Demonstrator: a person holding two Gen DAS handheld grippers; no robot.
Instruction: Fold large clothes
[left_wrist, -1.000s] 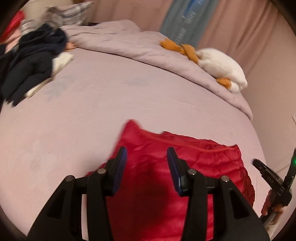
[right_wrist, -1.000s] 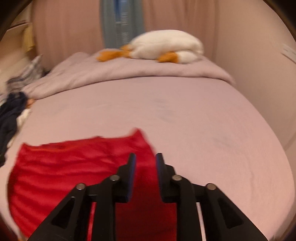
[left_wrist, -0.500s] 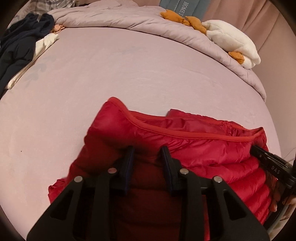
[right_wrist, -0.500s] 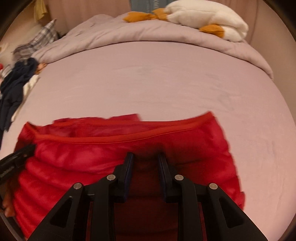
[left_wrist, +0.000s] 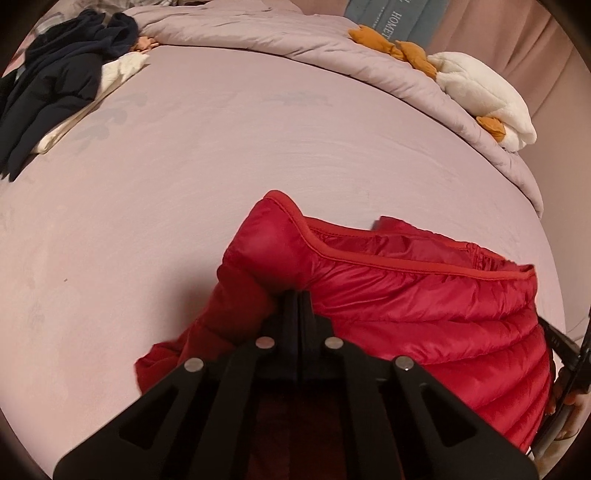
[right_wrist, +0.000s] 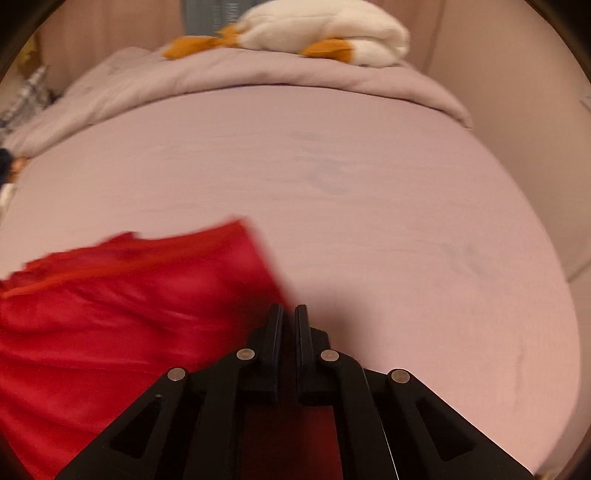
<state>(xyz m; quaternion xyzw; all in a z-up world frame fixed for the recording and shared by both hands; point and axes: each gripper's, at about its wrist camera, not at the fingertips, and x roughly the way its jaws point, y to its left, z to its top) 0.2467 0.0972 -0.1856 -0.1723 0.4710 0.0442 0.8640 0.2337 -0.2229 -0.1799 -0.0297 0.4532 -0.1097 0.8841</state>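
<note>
Two grippers work a red jacket (left_wrist: 424, 317) lying on the near part of a pink bed (left_wrist: 221, 155). At far left in the left wrist view, dark clothes (left_wrist: 55, 81) are heaped over something white at the bed's edge. The left gripper (left_wrist: 297, 295) has its fingers together, pinching a fold of the jacket near its raised corner, just under the trimmed hem. Behind, a rolled duvet (left_wrist: 295, 40) crosses the far side, with a white and orange plush (left_wrist: 480, 92) on it. At the right, the right gripper (right_wrist: 289, 310) has its fingers nearly together at the jacket's blurred right edge; red fabric shows between them lower down.
</note>
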